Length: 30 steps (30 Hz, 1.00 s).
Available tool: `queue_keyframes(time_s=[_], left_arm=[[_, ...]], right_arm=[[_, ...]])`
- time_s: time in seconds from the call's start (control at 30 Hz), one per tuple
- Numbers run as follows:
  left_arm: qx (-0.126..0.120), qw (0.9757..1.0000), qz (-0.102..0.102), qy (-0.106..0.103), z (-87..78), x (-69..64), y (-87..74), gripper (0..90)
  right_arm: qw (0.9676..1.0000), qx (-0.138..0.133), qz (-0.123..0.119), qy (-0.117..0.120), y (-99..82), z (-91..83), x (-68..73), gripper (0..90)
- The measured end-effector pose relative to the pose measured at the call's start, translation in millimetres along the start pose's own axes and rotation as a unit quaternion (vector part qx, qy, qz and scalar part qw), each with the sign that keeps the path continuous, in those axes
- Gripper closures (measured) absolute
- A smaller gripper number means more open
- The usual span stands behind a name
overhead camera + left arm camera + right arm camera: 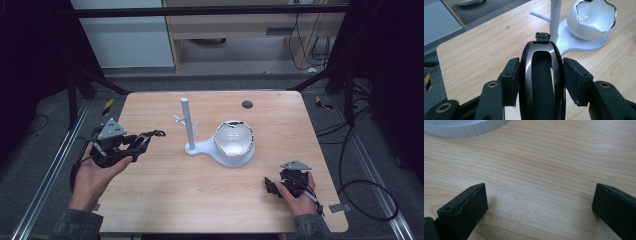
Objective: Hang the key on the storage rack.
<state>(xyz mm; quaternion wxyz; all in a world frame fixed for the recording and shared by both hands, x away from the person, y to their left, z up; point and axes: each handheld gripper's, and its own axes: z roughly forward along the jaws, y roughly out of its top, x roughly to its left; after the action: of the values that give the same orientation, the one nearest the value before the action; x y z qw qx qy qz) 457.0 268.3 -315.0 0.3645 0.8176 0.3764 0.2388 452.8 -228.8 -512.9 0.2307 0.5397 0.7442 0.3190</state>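
High view overhead facing forward, 2 gripper views close, low, sharing white stand [220, 147] and table [165, 195]

Headphones [541, 82] cut off below

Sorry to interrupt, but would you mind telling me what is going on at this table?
A person holds a gripper in each hand. The left gripper is shut on a black headphone earcup and holds it above the table, pointed toward the white stand, whose base carries a shiny bowl. The right gripper rests near the table's right front edge with its jaws open and nothing between them.
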Motion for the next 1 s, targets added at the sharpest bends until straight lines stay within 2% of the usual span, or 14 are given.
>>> queue_keyframes(time_s=[0.07, 0.2, 0.43, 1.0], left_arm=[[-0.001, 1.0, 0.007, 0.0, -1.7, -0.4, 5.5, 49.0], [-0.004, 1.0, 0.007, -0.001, -3.3, -0.7, 10.4, 49.0], [-0.004, 1.0, 0.008, 0.0, -3.8, -0.4, 12.4, 49.0], [-0.02, 0.9997, 0.011, -0.001, -14.9, -1.0, 25.4, 49.0]], right_arm=[[1.0, 0.0, 0.0, 0.0, 0.0, 0.0, 0.0, 0.5], [1.0, 0.0, 0.0, 0.0, 0.0, 0.0, 0.0, 0.5], [1.0, 0.0, 0.0, 0.0, 0.0, 0.0, 0.0, 0.5], [1.0, 0.0, 0.0, 0.0, 0.0, 0.0, 0.0, 0.5]])
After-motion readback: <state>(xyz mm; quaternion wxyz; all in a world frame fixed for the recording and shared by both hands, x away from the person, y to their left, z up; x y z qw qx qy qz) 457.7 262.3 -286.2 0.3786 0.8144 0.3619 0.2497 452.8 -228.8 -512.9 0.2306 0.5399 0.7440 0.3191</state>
